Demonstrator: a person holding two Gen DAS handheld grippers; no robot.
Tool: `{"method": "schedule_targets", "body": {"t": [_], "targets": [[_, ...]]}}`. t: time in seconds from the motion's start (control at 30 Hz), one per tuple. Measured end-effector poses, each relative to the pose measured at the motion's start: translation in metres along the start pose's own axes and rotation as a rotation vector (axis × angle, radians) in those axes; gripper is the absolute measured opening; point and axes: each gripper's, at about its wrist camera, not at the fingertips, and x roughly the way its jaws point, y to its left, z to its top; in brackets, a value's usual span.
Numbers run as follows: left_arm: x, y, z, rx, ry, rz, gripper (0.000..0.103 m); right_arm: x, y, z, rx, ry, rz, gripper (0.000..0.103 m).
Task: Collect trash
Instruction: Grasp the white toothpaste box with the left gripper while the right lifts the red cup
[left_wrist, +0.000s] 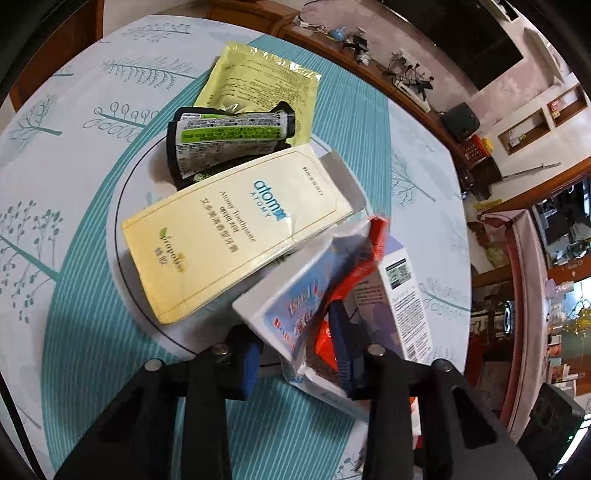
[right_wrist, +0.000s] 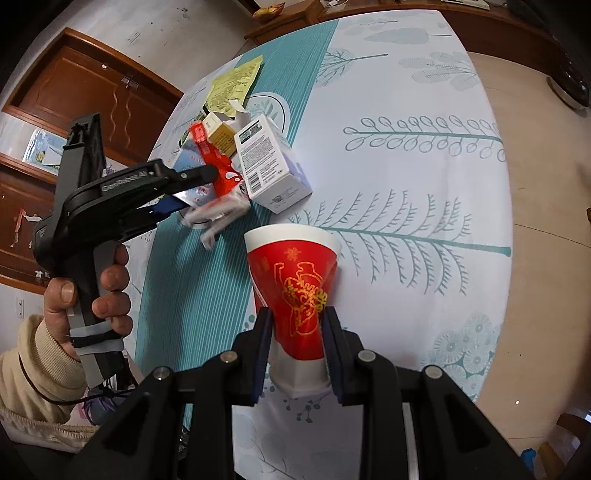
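My right gripper is shut on a red paper cup, held tilted over the table with its mouth pointing away. My left gripper is shut on a crumpled red, white and blue wrapper; it also shows in the right wrist view. Beside the wrapper stands a white carton, also in the right wrist view. A cream toothpaste box, a black and green pouch and a yellow sachet lie on a round white plate.
The round table has a white and teal leaf-print cloth. A wooden sideboard with cables and small items stands behind it. A wooden door is at the left. The person's hand holds the left gripper's handle.
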Motion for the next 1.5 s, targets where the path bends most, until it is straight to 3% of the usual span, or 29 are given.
{"method": "schedule_targets", "body": {"t": [0.1,0.17,0.4,0.7,0.93,1.23,1.5], "targets": [[-0.006,-0.007,-0.004,0.026,-0.011,-0.028,0.011,0.0,0.003,-0.002,0.001,-0.005,0.001,0.027],[-0.011,-0.011,-0.008,0.058,-0.009,-0.022,0.009,0.0,0.006,-0.005,0.005,-0.012,0.002,0.027],[-0.043,-0.009,-0.035,0.133,-0.008,-0.012,0.009,-0.002,0.022,-0.024,0.021,-0.043,-0.002,0.027],[-0.122,0.03,-0.082,0.224,-0.047,-0.018,0.009,-0.004,0.07,-0.065,0.022,-0.073,-0.019,0.027],[-0.187,0.072,-0.115,0.341,-0.08,-0.01,0.009,-0.016,0.121,-0.111,0.032,-0.152,-0.052,0.027],[-0.27,0.13,-0.159,0.464,-0.12,-0.053,0.009,-0.021,0.193,-0.183,0.096,-0.265,-0.094,0.027],[-0.297,0.163,-0.19,0.512,-0.093,-0.109,0.009,-0.018,0.246,-0.246,0.129,-0.293,-0.175,0.027]]}}
